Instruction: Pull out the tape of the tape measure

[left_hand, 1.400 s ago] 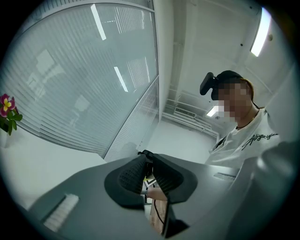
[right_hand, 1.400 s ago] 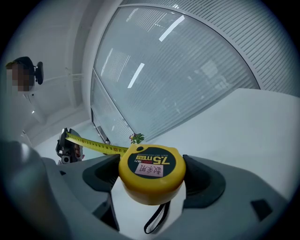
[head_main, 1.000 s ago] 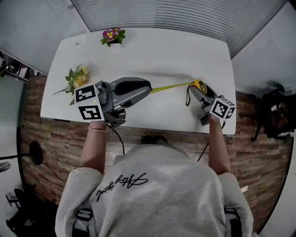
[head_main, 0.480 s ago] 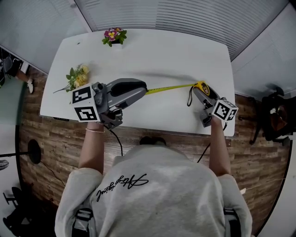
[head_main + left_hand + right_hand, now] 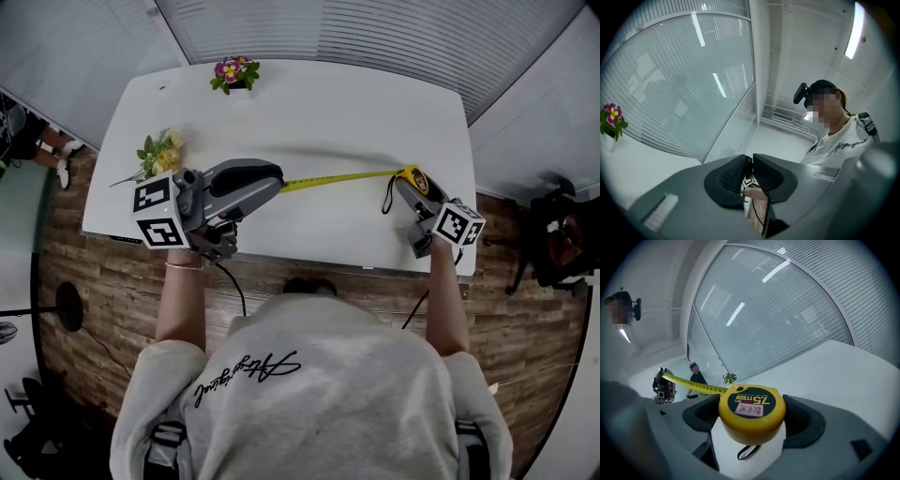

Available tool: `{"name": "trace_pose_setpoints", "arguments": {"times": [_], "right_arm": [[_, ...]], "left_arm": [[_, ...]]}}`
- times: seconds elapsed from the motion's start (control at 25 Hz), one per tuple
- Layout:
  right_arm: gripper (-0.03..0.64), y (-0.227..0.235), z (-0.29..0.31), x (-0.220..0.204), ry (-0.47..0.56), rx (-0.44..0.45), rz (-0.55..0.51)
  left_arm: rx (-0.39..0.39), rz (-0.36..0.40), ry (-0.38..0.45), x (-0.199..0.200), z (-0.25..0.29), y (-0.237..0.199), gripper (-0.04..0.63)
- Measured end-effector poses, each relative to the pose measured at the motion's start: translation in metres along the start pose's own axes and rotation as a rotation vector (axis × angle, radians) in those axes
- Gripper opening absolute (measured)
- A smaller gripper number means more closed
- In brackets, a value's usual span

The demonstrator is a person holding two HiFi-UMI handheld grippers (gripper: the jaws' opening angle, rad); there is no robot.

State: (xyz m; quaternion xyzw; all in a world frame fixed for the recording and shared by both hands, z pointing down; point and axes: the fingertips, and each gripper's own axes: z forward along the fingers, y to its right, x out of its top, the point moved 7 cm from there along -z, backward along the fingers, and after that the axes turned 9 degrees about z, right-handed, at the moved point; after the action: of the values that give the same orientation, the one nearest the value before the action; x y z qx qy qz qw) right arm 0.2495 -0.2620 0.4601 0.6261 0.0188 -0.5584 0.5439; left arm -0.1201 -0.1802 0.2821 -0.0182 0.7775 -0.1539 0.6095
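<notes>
Snugly between right gripper (image 5: 750, 423) jaws, tape measure (image 5: 751, 405); tape (image 5: 339, 177) in left gripper (image 5: 749, 174).

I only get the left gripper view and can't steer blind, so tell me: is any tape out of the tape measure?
Observer: Yes. In the head view the tape stretches across the table from the left gripper to the tape measure.
Operator: What holds the tape measure?
Observer: The right gripper, its jaws closed on the yellow body.
Operator: Anything near my left gripper?
Observer: A yellow flower bunch lies near the table's left edge.
</notes>
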Motion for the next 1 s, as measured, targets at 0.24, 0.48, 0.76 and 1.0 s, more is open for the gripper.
{"name": "trace_pose_setpoints", "arguments": {"times": [0.24,0.48,0.76,1.0], "right_arm": [[0.413,0.000,0.000,-0.001,0.002,-0.002,0.003],[0.413,-0.002,-0.001,-0.005,0.008,-0.006,0.012],[0.413,-0.012,0.005,-0.010,0.005,0.004,0.013],[0.413,-0.016,0.004,-0.017,0.000,0.010,0.026]], "left_arm": [[-0.001,-0.001,0.006,0.000,-0.001,-0.001,0.051],[-0.005,-0.006,0.017,0.000,-0.002,0.000,0.051],[-0.017,-0.023,0.007,-0.006,-0.002,-0.004,0.050],[-0.021,-0.043,0.018,-0.011,0.000,-0.002,0.049]]}}
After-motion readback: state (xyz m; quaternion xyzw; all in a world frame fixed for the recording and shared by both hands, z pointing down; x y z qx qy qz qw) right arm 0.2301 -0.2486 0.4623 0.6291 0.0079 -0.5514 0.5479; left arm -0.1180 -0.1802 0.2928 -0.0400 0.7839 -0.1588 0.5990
